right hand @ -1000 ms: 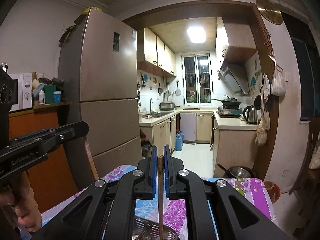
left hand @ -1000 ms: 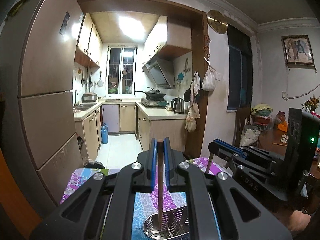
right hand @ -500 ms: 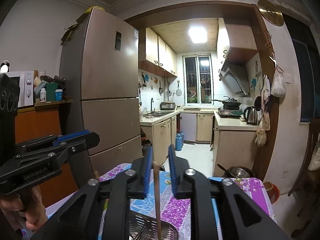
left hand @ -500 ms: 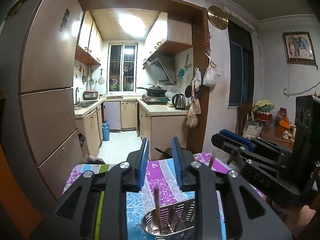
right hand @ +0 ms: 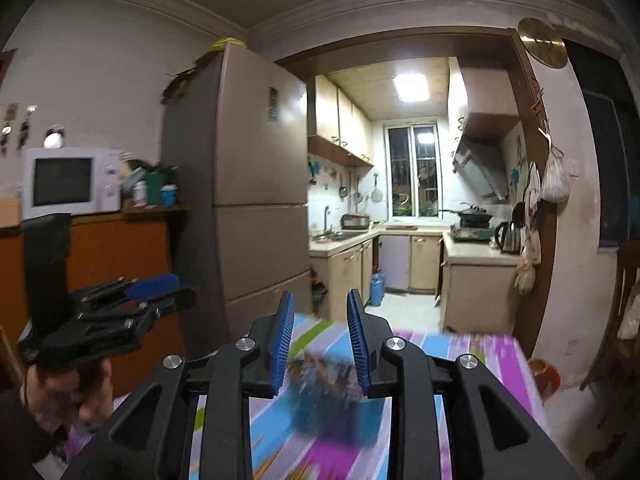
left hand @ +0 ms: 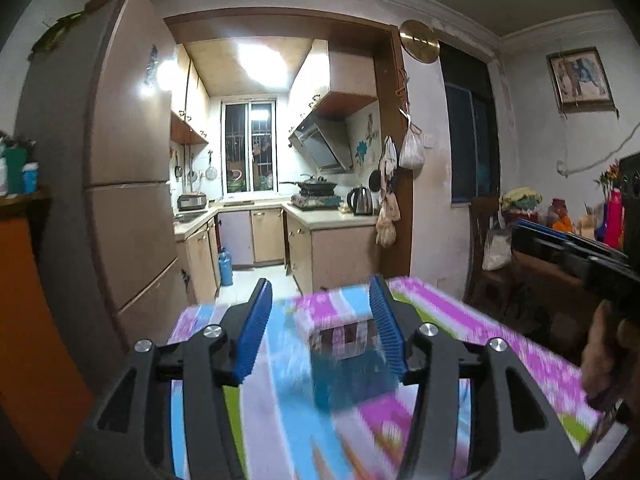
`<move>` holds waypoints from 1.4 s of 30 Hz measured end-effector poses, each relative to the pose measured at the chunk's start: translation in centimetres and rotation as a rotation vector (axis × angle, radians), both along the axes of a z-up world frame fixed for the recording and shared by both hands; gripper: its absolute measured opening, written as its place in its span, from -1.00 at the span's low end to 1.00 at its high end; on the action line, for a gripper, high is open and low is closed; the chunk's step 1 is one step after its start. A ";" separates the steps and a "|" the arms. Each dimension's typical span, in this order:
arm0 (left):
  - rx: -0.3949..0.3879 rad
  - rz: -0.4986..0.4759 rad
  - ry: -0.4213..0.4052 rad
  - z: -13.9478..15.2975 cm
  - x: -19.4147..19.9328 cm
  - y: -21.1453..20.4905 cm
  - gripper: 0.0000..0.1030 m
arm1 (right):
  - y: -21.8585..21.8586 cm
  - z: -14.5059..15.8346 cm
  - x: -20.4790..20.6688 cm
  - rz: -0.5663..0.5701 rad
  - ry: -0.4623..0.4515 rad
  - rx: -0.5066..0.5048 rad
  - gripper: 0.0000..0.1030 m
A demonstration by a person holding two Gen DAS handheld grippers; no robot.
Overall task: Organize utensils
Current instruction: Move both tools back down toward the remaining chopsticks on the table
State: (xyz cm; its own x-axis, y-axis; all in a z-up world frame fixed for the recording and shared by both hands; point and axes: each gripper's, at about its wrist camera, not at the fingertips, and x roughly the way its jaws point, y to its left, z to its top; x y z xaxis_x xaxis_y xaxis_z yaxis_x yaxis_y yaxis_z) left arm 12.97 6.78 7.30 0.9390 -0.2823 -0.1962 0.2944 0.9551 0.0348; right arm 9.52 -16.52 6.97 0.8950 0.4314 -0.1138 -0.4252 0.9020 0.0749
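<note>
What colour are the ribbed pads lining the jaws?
Blue, on black plastic arms. The pads show most sharply in the right wrist view.

Motion blur smears the tablecloth [left hand: 460, 332] and a dark blue box [right hand: 336, 412] beyond recognition.

The tablecloth [left hand: 460, 332] on the surface shows purple, blue, white and green stripes. Each black claw [left hand: 322, 328] carries blue ribbed pads [right hand: 280, 344]. The refrigerator [right hand: 256, 184] is brownish-grey, the microwave [right hand: 68, 182] white, the cabinet [right hand: 120, 264] below it orange.
</note>
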 end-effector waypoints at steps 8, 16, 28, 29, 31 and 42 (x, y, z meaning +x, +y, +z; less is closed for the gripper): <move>-0.039 0.137 0.188 -11.5 -7.0 5.4 -0.02 | 3.2 -14.7 -10.2 -0.068 0.207 -0.026 -0.44; 0.004 0.156 0.238 -17.7 -10.6 5.6 -0.02 | 8.8 -21.1 -12.1 -0.090 0.272 -0.164 -0.50; 0.035 0.113 0.250 -21.0 -12.9 4.6 -0.02 | 9.3 -22.4 -11.1 -0.134 0.315 -0.189 -0.70; 0.043 0.110 0.245 -21.1 -13.1 4.3 -0.03 | 9.1 -22.3 -11.0 -0.135 0.316 -0.187 -0.70; 0.052 0.104 0.236 -21.0 -13.6 4.0 -0.03 | 9.2 -22.4 -11.0 -0.133 0.316 -0.181 -0.72; 0.081 0.019 0.224 -21.1 -14.6 0.4 -0.03 | 9.3 -22.4 -11.8 -0.115 0.313 -0.175 -0.82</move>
